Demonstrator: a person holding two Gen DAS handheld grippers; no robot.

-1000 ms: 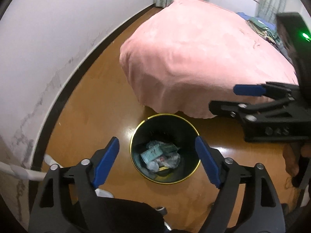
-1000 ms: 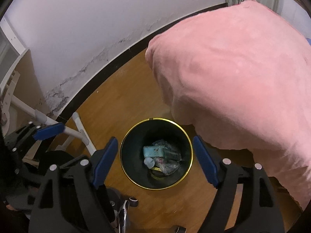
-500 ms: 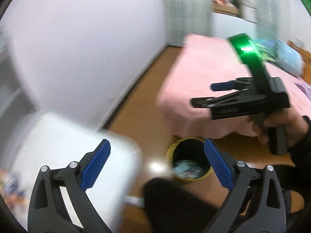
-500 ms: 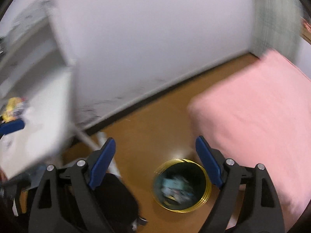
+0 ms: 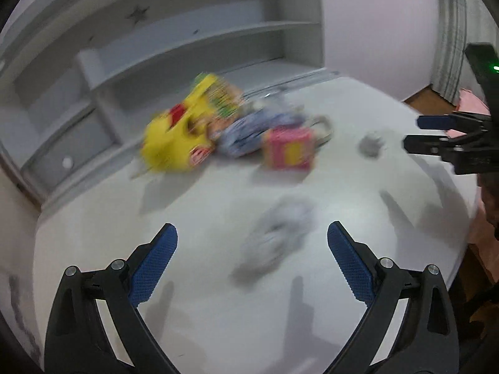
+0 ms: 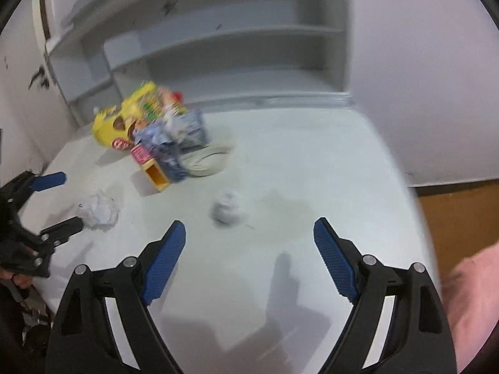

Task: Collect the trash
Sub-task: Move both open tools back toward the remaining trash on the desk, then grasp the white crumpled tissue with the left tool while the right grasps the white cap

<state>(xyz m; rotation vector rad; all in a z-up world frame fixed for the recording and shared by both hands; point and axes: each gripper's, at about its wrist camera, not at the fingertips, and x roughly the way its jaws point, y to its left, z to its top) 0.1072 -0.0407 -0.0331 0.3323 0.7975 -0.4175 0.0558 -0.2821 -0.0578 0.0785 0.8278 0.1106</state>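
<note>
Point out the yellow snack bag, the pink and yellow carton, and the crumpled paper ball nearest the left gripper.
Yellow snack bag [image 5: 170,146]: left wrist view, its yellow front.
Pink and yellow carton [image 5: 288,152]: left wrist view, its facing side.
Crumpled paper ball [image 5: 277,233]: left wrist view, its blurred middle.

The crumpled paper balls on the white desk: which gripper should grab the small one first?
Probably the right gripper. The small paper ball lies just ahead of its open, empty jaws. The left gripper, also open, faces the bigger paper ball, so it suits that one.

no readable text anywhere, yellow bag [image 6: 124,121] and pink carton [image 5: 288,151] on the tabletop [image 6: 296,162] have printing, way too blurry to make out
</note>
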